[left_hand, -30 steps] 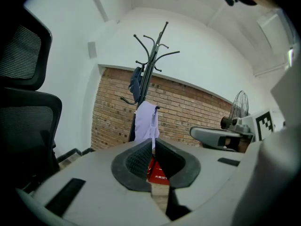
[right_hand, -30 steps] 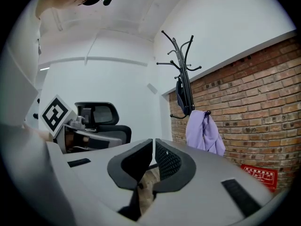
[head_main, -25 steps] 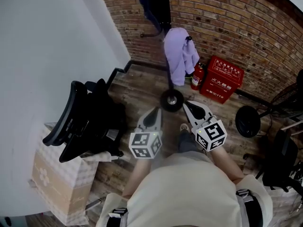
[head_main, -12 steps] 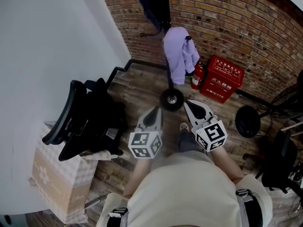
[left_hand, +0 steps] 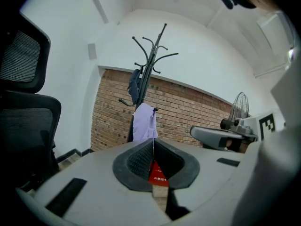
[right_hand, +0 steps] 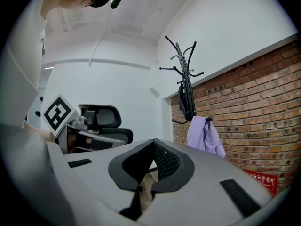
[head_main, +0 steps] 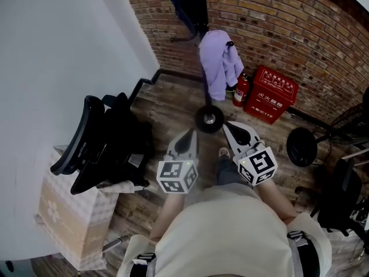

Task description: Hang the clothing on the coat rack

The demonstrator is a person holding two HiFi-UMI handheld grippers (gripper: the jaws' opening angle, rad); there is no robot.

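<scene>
Clothing is on the coat rack (head_main: 209, 120): a lilac garment (head_main: 218, 62) drapes from a low hook and a dark garment (head_main: 187, 4) hangs from a hook above it. We hold the left gripper (head_main: 190, 135) and the right gripper (head_main: 228, 127) just short of the rack's round base, both with jaws pressed together and nothing between them. We judge the hanging step done, with no loose piece in sight near the rack. Any further piece would call for turning from the rack to find it and parting the jaws first.
</scene>
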